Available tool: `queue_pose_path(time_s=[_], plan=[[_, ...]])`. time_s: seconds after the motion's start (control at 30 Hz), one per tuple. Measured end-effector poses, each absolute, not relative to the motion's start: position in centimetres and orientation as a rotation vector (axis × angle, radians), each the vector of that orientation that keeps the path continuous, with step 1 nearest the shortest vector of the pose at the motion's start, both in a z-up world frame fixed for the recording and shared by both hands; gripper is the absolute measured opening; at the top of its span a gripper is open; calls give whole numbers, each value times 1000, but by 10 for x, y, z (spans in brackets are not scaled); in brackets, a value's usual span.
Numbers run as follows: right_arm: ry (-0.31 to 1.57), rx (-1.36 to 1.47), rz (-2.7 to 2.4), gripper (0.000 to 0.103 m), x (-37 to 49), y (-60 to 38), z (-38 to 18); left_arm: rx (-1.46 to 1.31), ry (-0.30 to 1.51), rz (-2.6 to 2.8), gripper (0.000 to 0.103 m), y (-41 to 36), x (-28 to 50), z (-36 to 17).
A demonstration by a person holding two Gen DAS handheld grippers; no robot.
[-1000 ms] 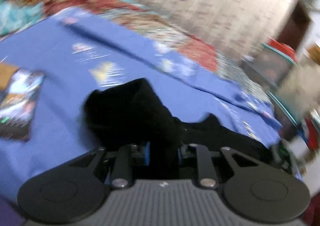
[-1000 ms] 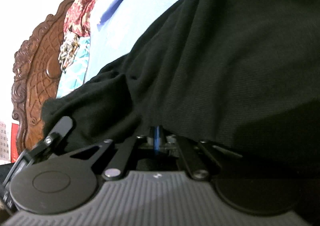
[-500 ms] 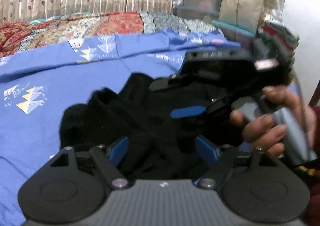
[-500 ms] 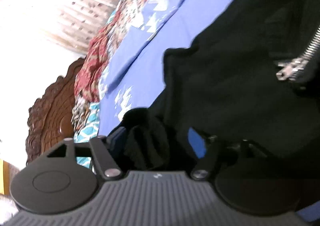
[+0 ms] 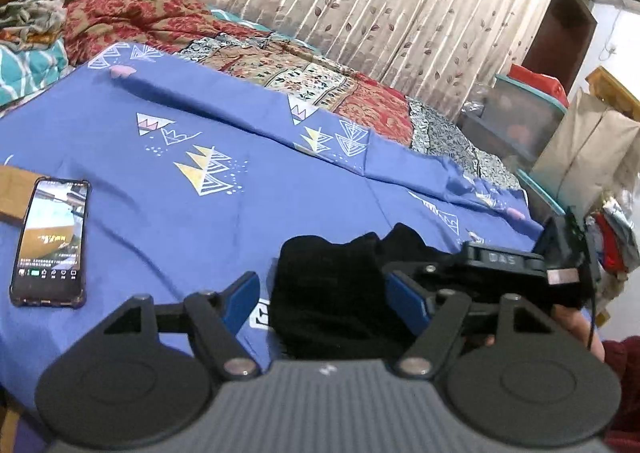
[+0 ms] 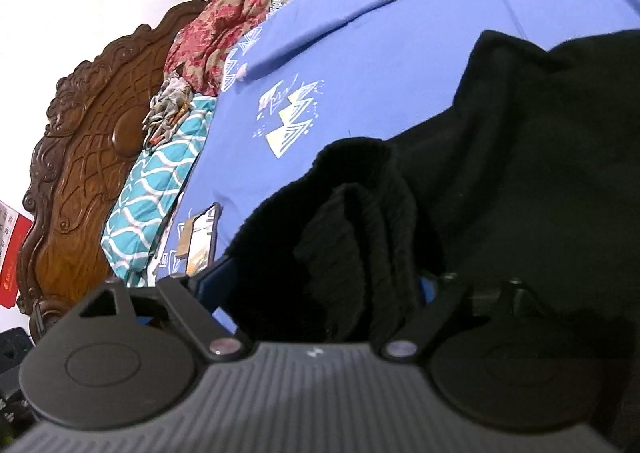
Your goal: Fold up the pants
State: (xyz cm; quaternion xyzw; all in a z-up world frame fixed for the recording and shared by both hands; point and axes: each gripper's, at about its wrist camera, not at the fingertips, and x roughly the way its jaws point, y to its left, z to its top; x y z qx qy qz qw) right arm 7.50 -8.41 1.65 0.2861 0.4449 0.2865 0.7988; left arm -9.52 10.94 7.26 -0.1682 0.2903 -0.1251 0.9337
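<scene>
Black pants (image 5: 336, 293) lie bunched on the blue bedsheet (image 5: 168, 221), near the front edge of the bed. Left gripper (image 5: 324, 295) hangs just above them w/ jaws apart; they've just eased in a bit after opening, cloth sits between the blue pads (image 5: 240, 299) but isn't pinched. Right gripper (image 6: 320, 285) is low and tilted over the same heap; its jaws have just been opening, now spread wide, a ribbed fold of the pants (image 6: 360, 221) lying loose between them, no grip. In the left wrist view the right gripper's black body (image 5: 500, 261) shows at the right side of the heap, w/ the person's hand (image 5: 576, 329) behind it. A phone (image 5: 50, 243) w/ lit screen lies face up on the sheet, well apart to the left. Red patterned blanket (image 5: 132, 17) is piled at the far side, curtain (image 5: 360, 1) behind. Carved wood headboard (image 6: 92, 141) stands at the bed's end in the right wrist view.
</scene>
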Motion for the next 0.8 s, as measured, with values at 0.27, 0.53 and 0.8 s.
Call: queue_pose_path(time_s=[0.27, 0.53, 0.8], plan=[[905, 490, 608, 95, 64, -55, 41, -324, 636, -295, 68, 95, -81, 65], [944, 364, 521, 26, 75, -51, 20, -324, 643, -279, 65, 96, -86, 68], [698, 438, 429, 36, 43, -149, 34, -206, 624, -398, 64, 40, -54, 74]])
